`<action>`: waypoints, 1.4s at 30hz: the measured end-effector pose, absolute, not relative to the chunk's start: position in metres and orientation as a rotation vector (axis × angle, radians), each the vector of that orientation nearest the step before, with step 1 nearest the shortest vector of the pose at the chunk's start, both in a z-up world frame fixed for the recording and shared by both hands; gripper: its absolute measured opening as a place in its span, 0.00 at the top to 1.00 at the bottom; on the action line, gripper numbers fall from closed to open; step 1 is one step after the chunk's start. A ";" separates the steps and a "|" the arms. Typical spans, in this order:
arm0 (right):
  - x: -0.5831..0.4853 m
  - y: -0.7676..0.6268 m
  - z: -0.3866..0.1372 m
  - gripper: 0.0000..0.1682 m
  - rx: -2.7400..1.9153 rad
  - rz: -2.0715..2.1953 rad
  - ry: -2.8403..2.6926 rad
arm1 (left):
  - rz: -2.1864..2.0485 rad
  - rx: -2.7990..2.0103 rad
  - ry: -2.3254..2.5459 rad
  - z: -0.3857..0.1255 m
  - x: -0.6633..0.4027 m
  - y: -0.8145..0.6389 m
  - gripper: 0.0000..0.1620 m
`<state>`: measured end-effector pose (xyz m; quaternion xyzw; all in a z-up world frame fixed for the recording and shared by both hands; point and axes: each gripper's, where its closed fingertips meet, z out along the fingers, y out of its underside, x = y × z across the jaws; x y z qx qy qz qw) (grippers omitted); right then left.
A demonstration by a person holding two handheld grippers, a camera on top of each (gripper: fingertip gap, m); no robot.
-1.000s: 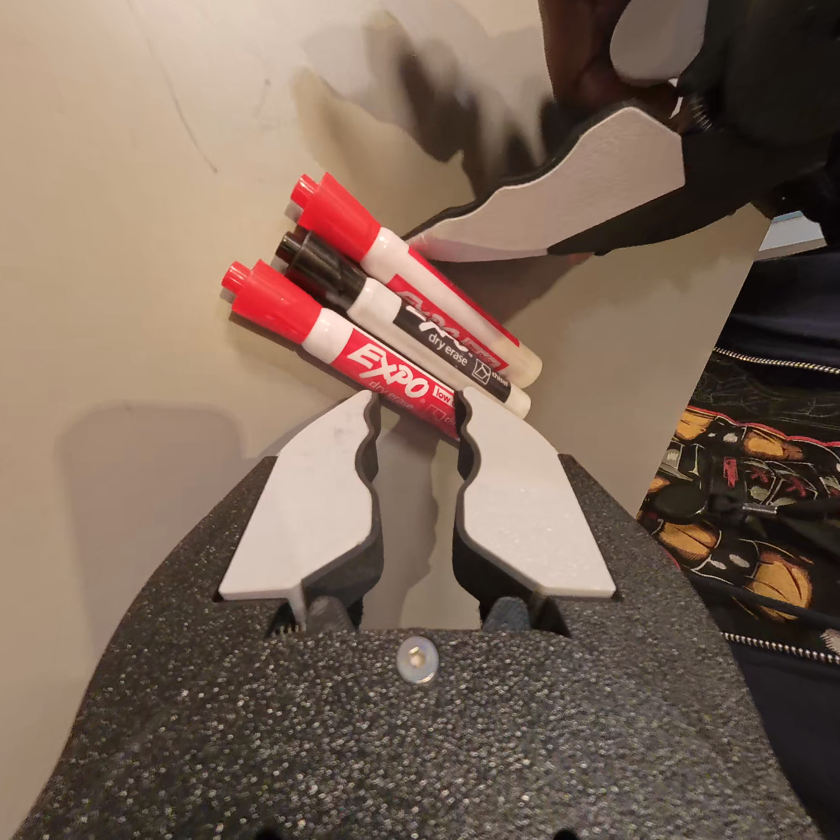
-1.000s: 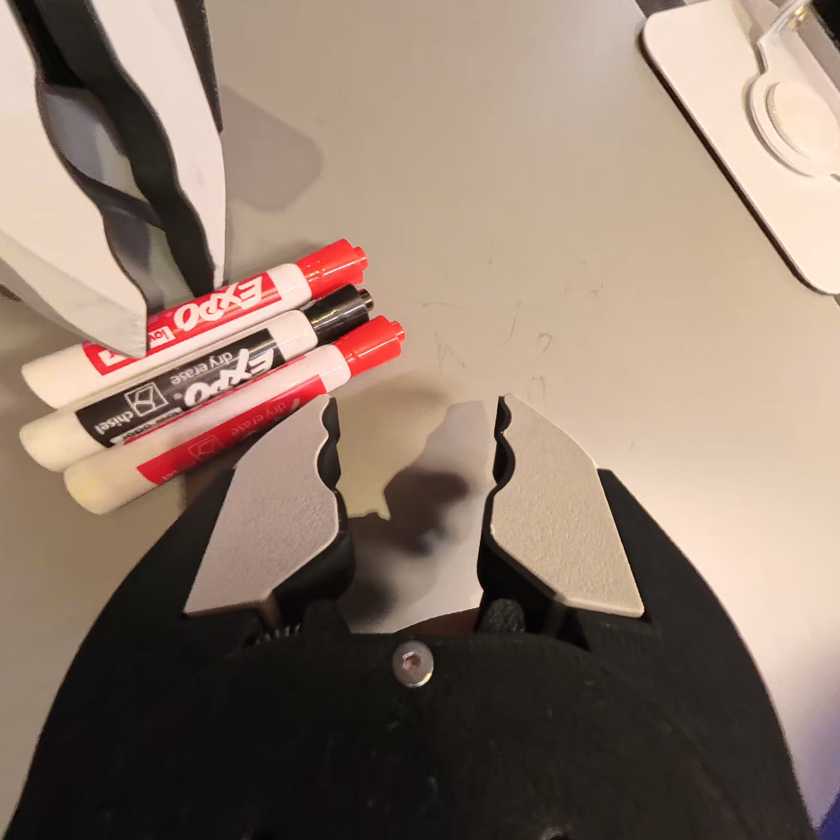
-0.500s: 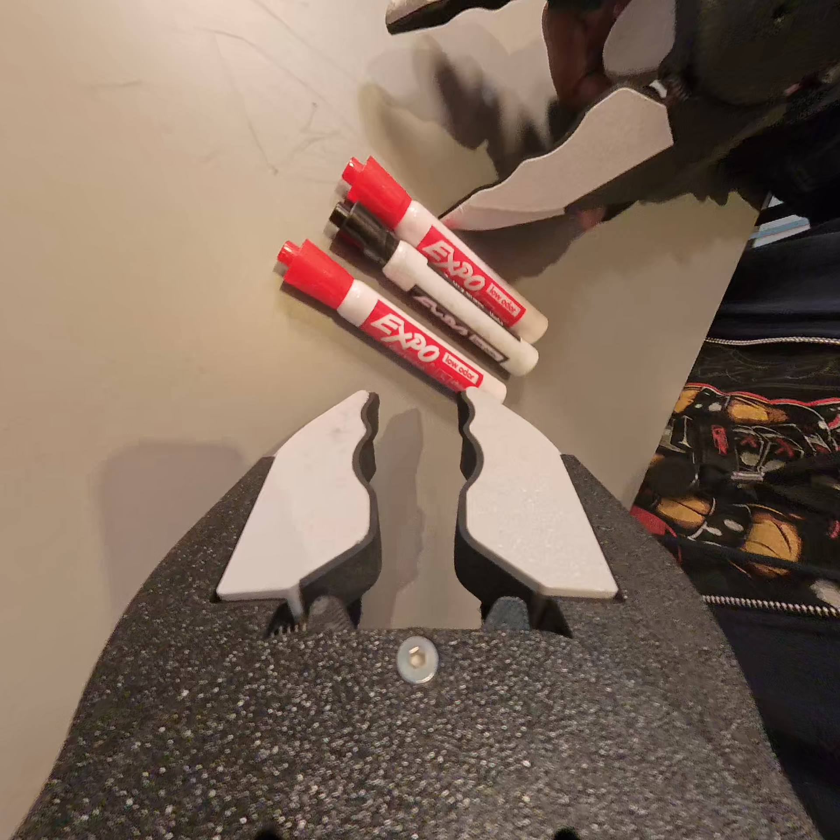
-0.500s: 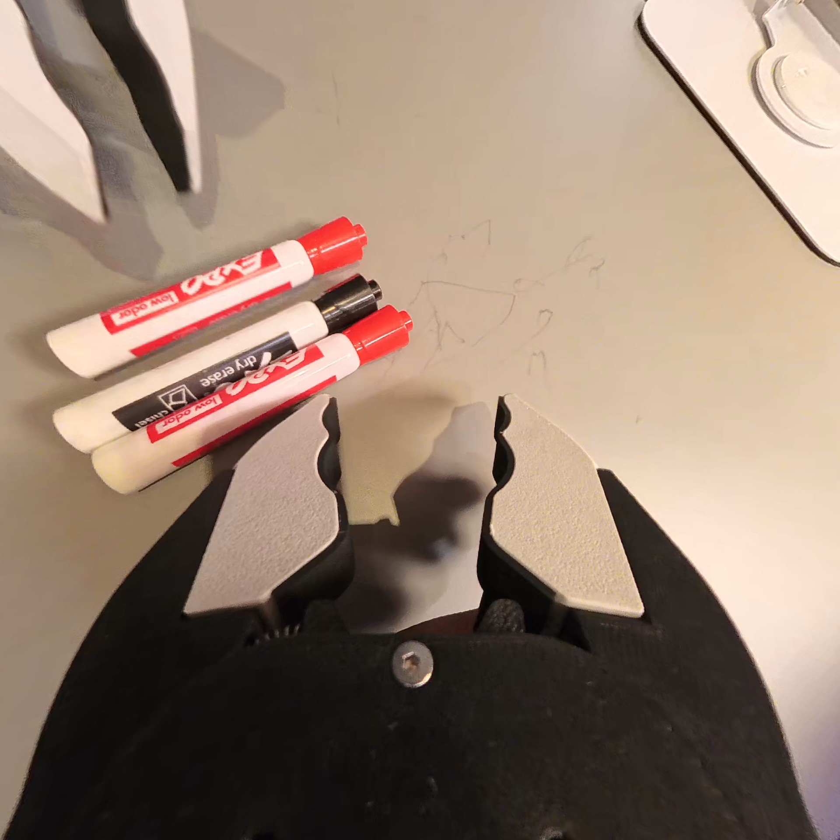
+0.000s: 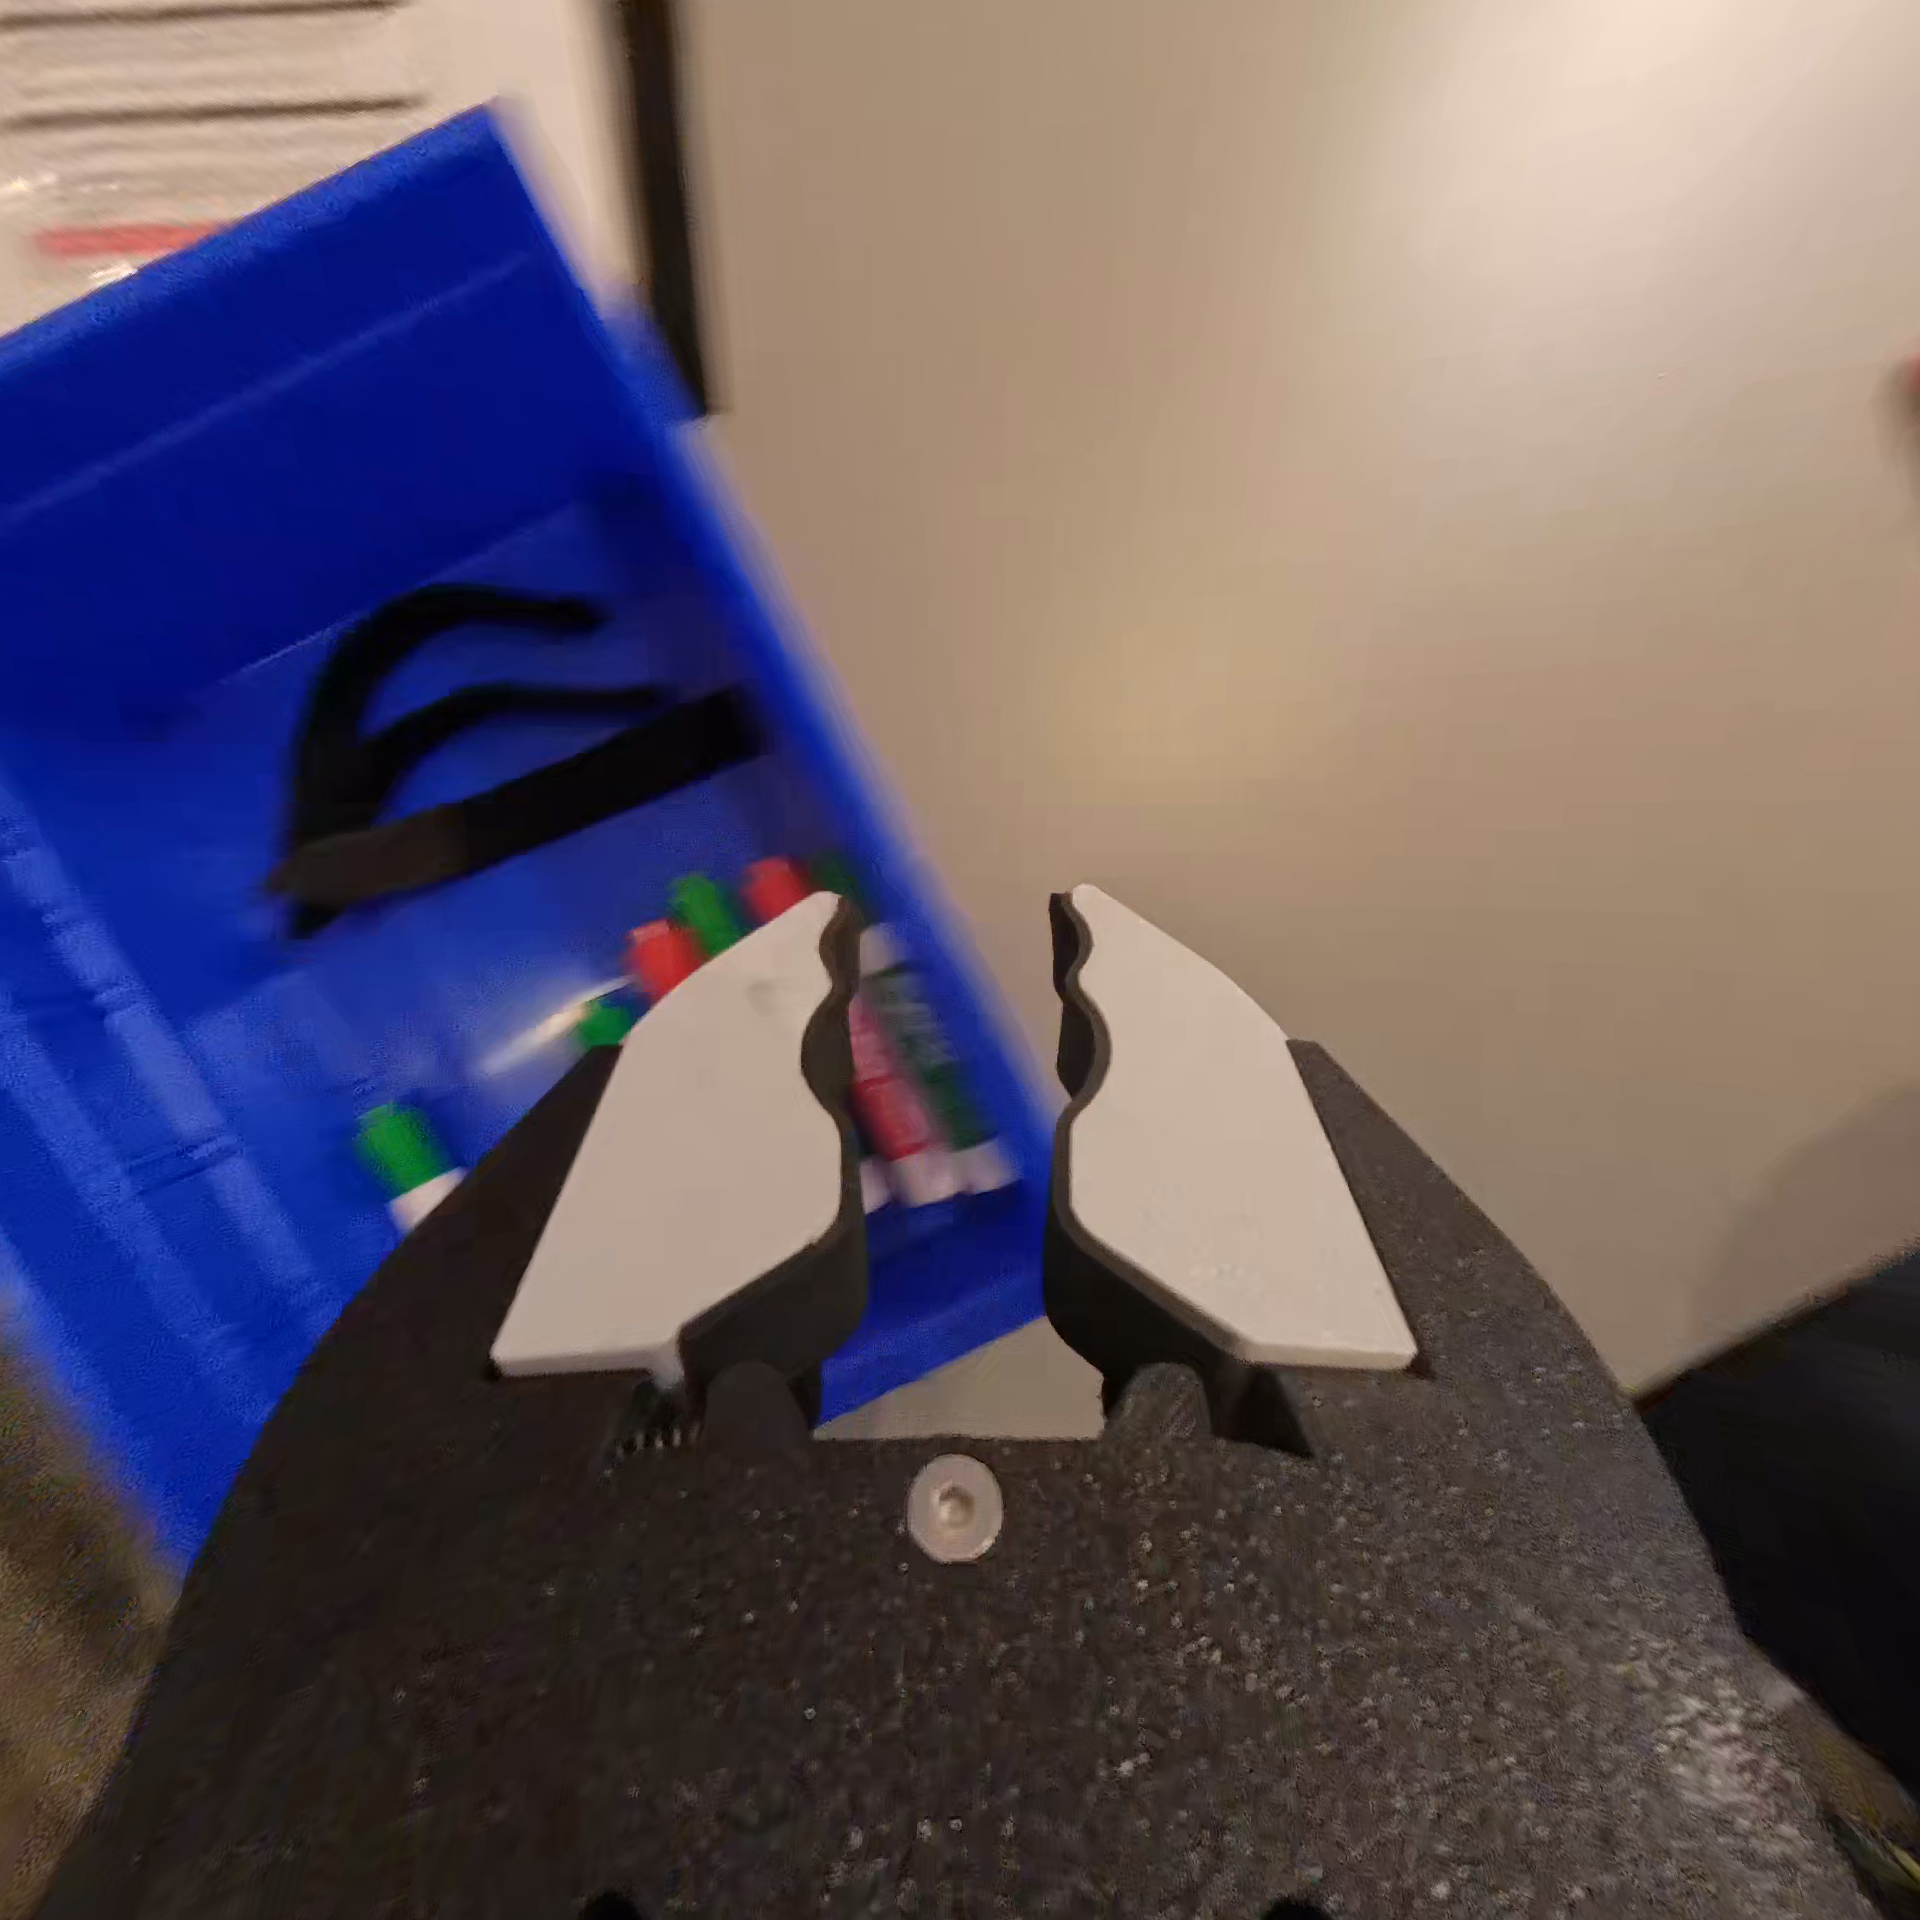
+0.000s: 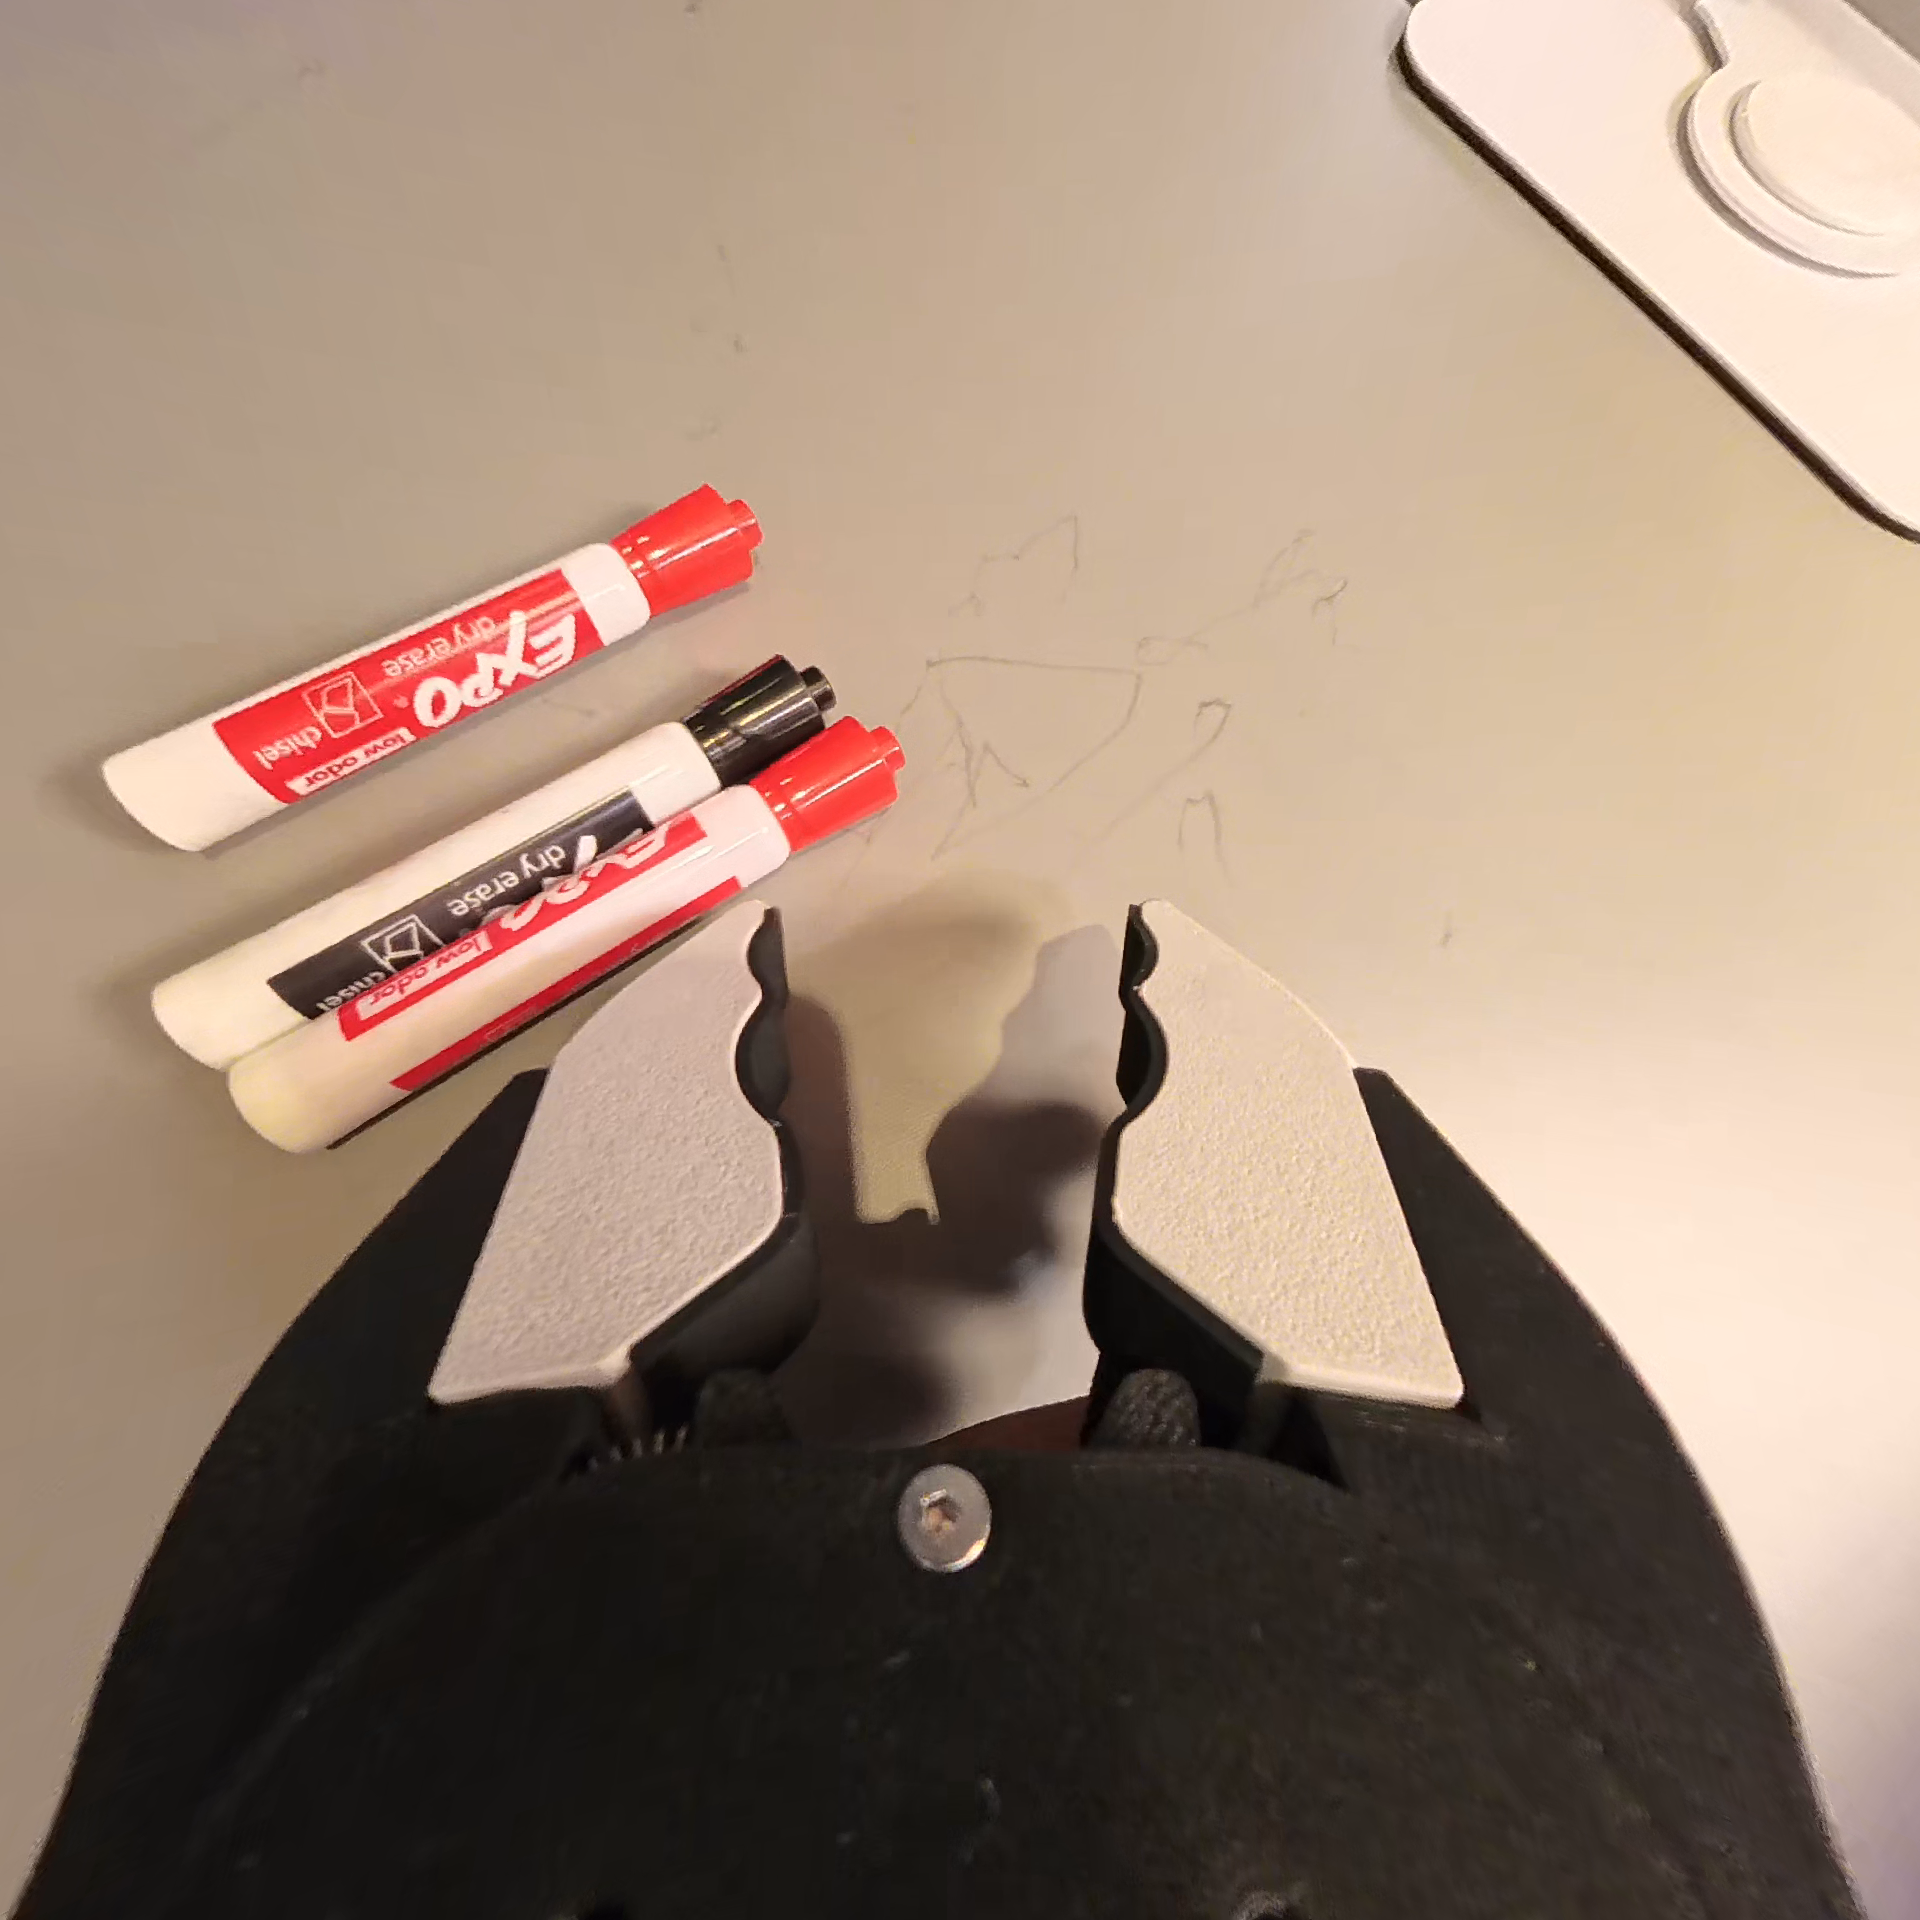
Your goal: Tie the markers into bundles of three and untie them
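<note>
The beige bench (image 6: 1351, 520) is filling both views, with faint scribbled marks showing at about 1 o'clock from the right gripper (image 6: 951, 920). In the left wrist view, a blue bin (image 5: 260, 468) is sitting at 10 o'clock from the left gripper (image 5: 945, 914), blurred in the picture; its near right wall is showing between the two fingers. A white flat pad with a raised round disc (image 6: 1714, 187) is lying in the 1 o'clock corner of the right wrist view.

The left gripper is hanging with its jaws spread and nothing between them. The right gripper is likewise standing with its jaws apart, holding nothing, just above the bench.

Inside the bin, black straps (image 5: 499, 748) are lying on the floor toward 10 o'clock, and a cluster of red- and green-capped markers (image 5: 904, 1081) is lying behind the left finger, too blurred to count.

On the bench, three loose markers are lying at 10 to 11 o'clock from the right gripper, caps pointing toward 2 o'clock. The farthest red marker (image 6: 436, 665) is lying apart from the other two. The black marker (image 6: 499, 862) and the near red marker (image 6: 582, 925) are touching side by side, the near one just beside the right gripper's left finger.
</note>
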<state>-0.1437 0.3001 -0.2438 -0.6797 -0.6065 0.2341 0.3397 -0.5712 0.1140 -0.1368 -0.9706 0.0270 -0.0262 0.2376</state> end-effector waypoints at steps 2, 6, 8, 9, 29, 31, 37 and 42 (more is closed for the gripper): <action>-0.144 0.300 -0.246 0.63 -1.782 0.612 -1.593 | 0.055 -2.700 -0.006 -0.151 -0.628 0.107 0.77; -0.145 0.300 -0.250 0.63 -1.806 0.595 -1.612 | 0.133 -2.808 0.015 -0.194 -0.691 0.111 0.76; -0.144 0.300 -0.252 0.63 -1.814 0.578 -1.617 | 0.141 -2.848 0.097 -0.211 -0.702 0.118 0.76; -0.144 0.301 -0.253 0.63 -1.817 0.567 -1.619 | 0.144 -2.868 0.112 -0.217 -0.705 0.121 0.76; -0.145 0.301 -0.255 0.63 -1.838 0.568 -1.628 | -0.052 -2.948 0.892 -0.261 -0.693 0.138 0.83; -0.145 0.300 -0.255 0.63 -1.836 0.569 -1.630 | -0.064 -2.996 0.896 -0.261 -0.691 0.130 0.86; -0.146 0.298 -0.255 0.63 -1.819 0.582 -1.655 | -0.130 -3.035 0.832 -0.254 -0.682 0.113 0.91; -0.145 0.295 -0.255 0.62 -1.790 0.584 -1.671 | -0.008 -3.016 0.765 -0.226 -0.684 0.108 0.92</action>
